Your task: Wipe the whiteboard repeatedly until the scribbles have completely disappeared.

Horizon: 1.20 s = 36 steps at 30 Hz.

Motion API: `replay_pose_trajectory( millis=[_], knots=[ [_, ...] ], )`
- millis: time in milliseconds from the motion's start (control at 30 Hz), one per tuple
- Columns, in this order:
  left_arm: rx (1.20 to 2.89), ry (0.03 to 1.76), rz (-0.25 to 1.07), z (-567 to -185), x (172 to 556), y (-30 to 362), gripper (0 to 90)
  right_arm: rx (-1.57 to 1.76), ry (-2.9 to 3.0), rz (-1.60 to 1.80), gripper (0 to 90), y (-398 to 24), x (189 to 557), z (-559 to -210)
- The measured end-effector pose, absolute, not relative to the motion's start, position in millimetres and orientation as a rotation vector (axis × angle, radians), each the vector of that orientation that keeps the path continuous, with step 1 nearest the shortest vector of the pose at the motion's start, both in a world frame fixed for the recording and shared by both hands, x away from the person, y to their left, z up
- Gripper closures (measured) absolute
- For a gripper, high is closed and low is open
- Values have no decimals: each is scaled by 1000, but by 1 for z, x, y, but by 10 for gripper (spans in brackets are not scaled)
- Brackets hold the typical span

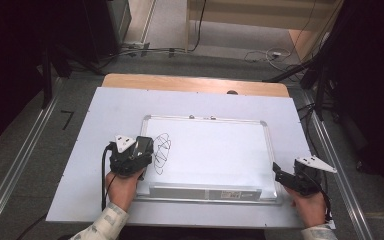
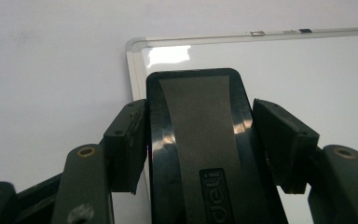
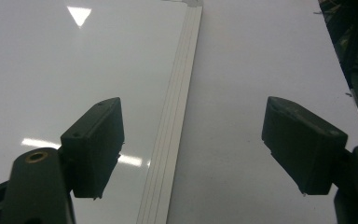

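I see a white rectangular whiteboard with a silver metal frame [image 1: 215, 150] lying flat on a big white sheet [image 1: 105, 110] that covers the wooden bench [image 1: 190, 83]. I use the whiteboard as my landmark. My left hand-held gripper [image 1: 139, 150] sits over the left edge of the whiteboard, near its lower left corner. Its two black jaws are clamped on a black plastic eraser block with a grey top [image 2: 200, 140]. In the left gripper view the pads [image 2: 128, 144] press on both long sides of that eraser, and the eraser points toward the far left corner of the whiteboard frame. Just to the right of the eraser, on the white face of the whiteboard, there is a black scribble of looping lines [image 1: 161, 152]. I cannot tell if the eraser touches the board. My right hand-held gripper [image 1: 280, 175] is at the right edge of the whiteboard, near its lower right corner. Its jaws stand wide apart with nothing between them. In the right gripper view the silver frame strip [image 3: 172, 116] runs up between the two jaws, with the board face on one side and the white sheet on the other.
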<state>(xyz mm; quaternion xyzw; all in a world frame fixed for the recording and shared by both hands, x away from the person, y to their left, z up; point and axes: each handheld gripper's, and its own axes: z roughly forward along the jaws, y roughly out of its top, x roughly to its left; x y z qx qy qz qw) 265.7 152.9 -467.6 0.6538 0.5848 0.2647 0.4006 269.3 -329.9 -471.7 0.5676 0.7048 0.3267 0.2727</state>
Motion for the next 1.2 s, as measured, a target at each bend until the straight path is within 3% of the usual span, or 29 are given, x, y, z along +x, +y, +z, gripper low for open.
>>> replay_pose_trajectory(
  millis=[1200],
  knots=[
    [1702, 1523, 660, -485, 332, 124, 383, 1527, 1898, 883, 196, -330, 269, -472]
  ],
)
